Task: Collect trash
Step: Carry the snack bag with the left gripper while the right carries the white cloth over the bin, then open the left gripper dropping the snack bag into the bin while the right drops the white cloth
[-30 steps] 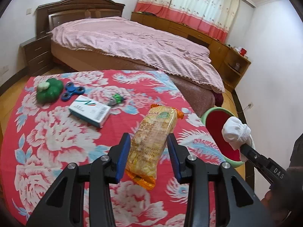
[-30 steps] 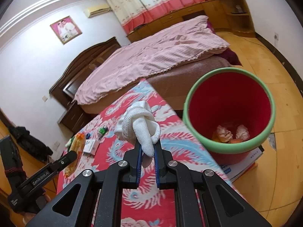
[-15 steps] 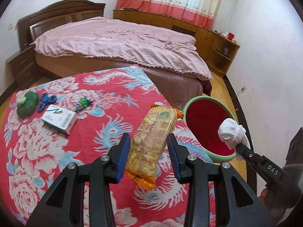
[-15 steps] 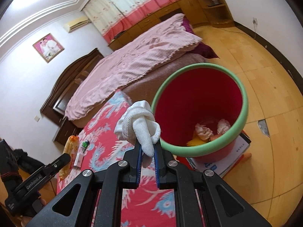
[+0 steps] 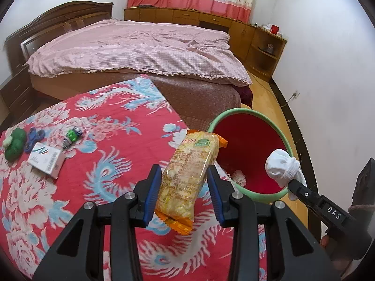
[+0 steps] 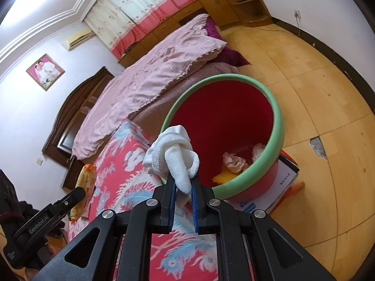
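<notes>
1. A white box (image 5: 46, 159) and small toys are lying far left on the table (image 5: 98, 145).
2. The left gripper (image 5: 184, 193) is clamping the snack packet (image 5: 187, 175).
3. The right gripper (image 6: 182, 195) is pinching a white cloth bundle (image 6: 172, 155) over the bin (image 6: 277, 126), partly hiding the trash inside.

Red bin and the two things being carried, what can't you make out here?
- Red bin: its base, hidden in both views by its own rim.
- Trash on its floor: crumpled, too small to identify.
- Snack packet: print too small to read.
- White cloth: knotted; nothing shows of what is inside.
</notes>
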Tool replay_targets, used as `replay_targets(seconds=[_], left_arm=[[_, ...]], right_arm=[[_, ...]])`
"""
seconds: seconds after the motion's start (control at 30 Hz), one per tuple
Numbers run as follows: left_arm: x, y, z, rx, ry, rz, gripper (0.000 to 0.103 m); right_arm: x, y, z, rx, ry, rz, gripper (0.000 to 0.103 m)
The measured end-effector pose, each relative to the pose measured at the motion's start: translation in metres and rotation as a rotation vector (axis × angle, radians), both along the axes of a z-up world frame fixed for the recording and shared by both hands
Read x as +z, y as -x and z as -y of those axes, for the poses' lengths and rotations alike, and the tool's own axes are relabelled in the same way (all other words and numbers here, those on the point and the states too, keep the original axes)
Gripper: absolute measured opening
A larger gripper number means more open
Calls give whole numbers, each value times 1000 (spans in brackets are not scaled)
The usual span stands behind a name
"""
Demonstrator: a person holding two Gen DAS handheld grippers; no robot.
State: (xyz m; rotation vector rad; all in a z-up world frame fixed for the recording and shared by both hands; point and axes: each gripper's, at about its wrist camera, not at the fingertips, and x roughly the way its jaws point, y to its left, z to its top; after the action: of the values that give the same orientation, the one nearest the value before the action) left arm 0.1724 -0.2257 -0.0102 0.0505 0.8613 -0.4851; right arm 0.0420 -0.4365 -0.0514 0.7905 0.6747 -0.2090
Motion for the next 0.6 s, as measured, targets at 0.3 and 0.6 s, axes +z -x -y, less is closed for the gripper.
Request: replay_targets(seconds=[0.3,0.6], left_arm=[[-21,-9,42,-79,-38,-36,40],[-37,-18,77,-131,-62,-55,40]], right_arm=[[-9,1,17,-34,-26,-21,12],[-21,-1,35,-64,-36,-49,13]])
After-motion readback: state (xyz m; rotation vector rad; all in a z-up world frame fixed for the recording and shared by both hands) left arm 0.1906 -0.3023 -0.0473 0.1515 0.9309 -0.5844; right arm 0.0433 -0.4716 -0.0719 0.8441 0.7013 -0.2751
